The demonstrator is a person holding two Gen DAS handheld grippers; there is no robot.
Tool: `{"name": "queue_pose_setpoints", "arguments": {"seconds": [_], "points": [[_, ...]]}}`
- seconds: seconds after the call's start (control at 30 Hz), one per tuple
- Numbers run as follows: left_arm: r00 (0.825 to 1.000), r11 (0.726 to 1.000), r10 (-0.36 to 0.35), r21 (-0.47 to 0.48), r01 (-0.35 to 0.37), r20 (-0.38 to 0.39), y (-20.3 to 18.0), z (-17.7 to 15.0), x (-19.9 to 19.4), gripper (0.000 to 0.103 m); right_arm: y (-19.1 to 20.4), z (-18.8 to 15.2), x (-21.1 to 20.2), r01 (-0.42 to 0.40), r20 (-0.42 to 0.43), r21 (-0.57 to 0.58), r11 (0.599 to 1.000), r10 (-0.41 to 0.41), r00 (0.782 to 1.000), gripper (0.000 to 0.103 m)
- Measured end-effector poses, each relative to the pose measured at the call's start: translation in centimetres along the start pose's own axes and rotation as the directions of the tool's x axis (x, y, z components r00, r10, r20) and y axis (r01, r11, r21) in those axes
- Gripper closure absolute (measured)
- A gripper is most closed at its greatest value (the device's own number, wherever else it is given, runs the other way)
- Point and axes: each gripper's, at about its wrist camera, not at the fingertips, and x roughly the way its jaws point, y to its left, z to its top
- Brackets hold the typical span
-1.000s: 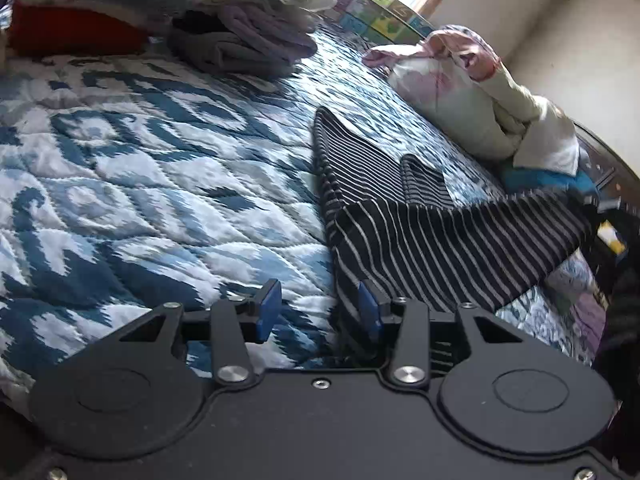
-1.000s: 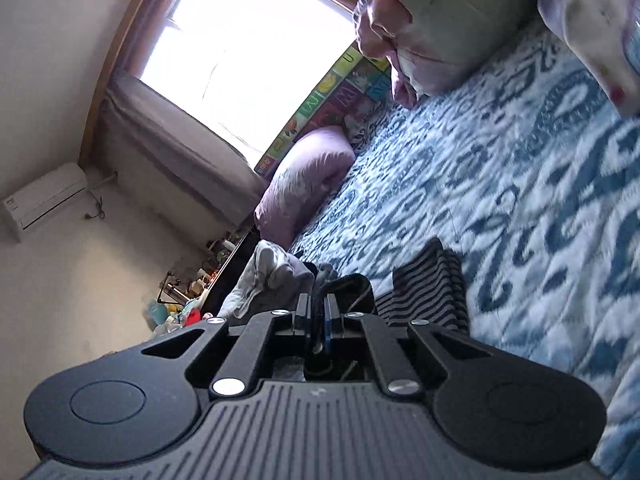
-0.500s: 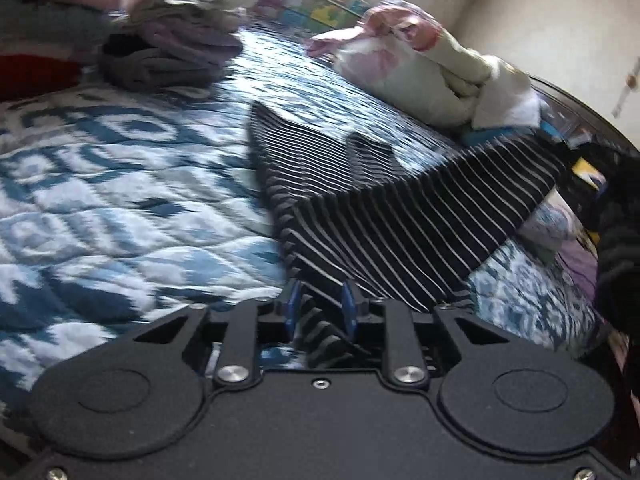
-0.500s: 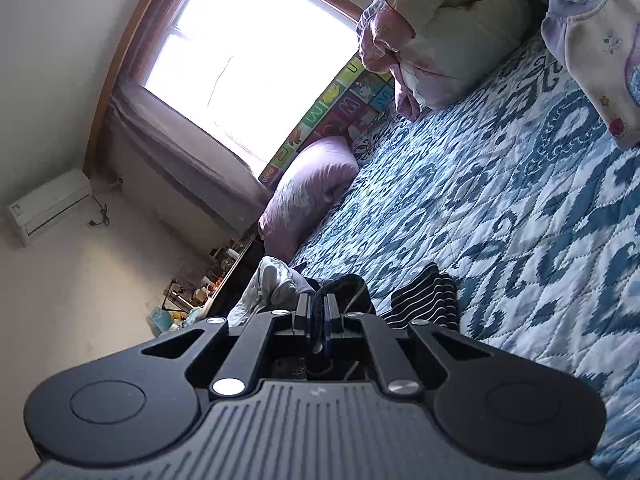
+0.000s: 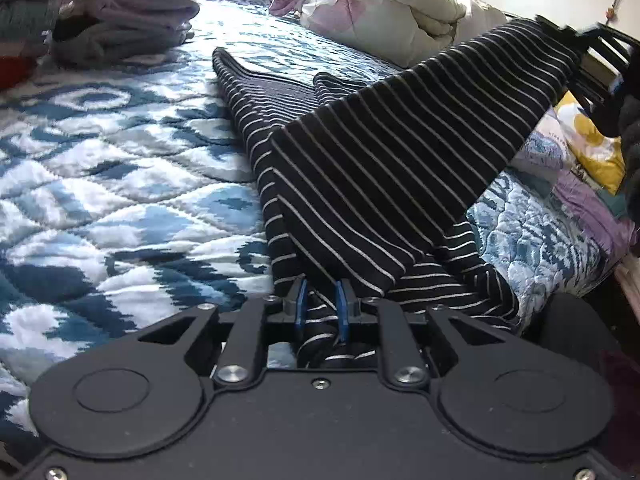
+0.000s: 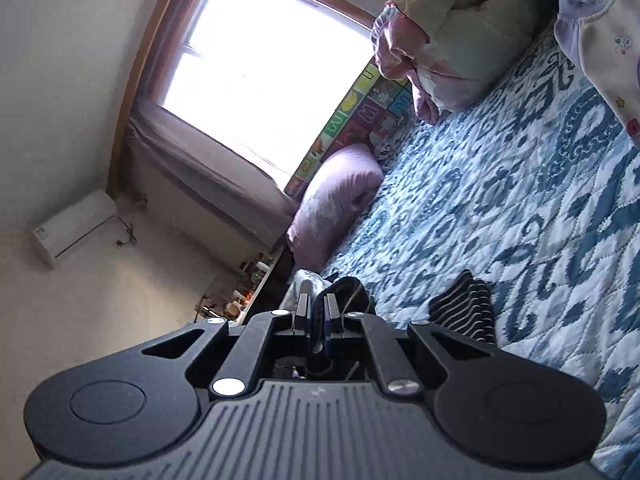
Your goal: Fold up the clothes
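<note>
So the striped black sweater (image 5: 384,168) is lying on the blue quilt (image 5: 120,184), stretching diagonally between both hands. The left gripper (image 5: 320,304) is pinching its near hem, and the right gripper (image 6: 316,320) is clamping the far raised corner.

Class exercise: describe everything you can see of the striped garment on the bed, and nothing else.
The striped garment is black knit cloth with thin white stripes. Its far part lies flat on the blue and white quilt. The left gripper pinches a near bunched edge; the right gripper holds another corner raised, so the cloth stretches taut between them.
</note>
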Motion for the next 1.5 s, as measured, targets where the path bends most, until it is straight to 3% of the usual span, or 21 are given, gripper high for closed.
{"name": "queue_pose_setpoints", "arguments": {"seconds": [0.17,0.6,0.77,0.93,1.2,1.37,1.5], "points": [[1.000,1.000,-0.023,0.008,0.023,0.000,0.1,0.1,-0.6,0.089,0.4,0.2,-0.9,0.030,0.001,-0.033,0.999,-0.030,1.000,0.095],[0.999,0.999,-0.036,0.013,0.036,-0.016,0.2,0.1,-0.7,0.089,-5.3,-0.7,-6.2,0.189,0.019,0.078,0.979,-0.190,0.982,0.095],[0.999,0.999,-0.047,0.019,0.047,-0.020,0.1,0.0,-0.7,0.089,-8.1,-1.1,-7.6,0.295,0.005,0.118,0.948,-0.298,0.955,0.095],[0.998,0.998,-0.057,0.016,0.057,-0.022,0.1,0.0,-0.7,0.089,-11.0,-1.8,-6.7,0.414,-0.076,0.152,0.897,-0.407,0.910,0.095],[0.995,0.995,-0.100,0.011,0.099,0.025,0.8,0.6,-2.3,0.089,-10.6,-2.5,-5.4,0.364,-0.071,0.168,0.916,-0.357,0.931,0.095],[0.994,0.999,-0.026,-0.026,0.029,0.105,2.5,1.7,-4.2,0.089,-9.9,-1.6,-5.2,0.343,-0.051,0.169,0.924,-0.339,0.939,0.095],[0.992,0.999,-0.004,-0.034,0.008,0.126,2.4,2.0,-4.5,0.089,-9.5,-1.2,-4.9,0.321,-0.047,0.166,0.933,-0.317,0.947,0.095]]}}
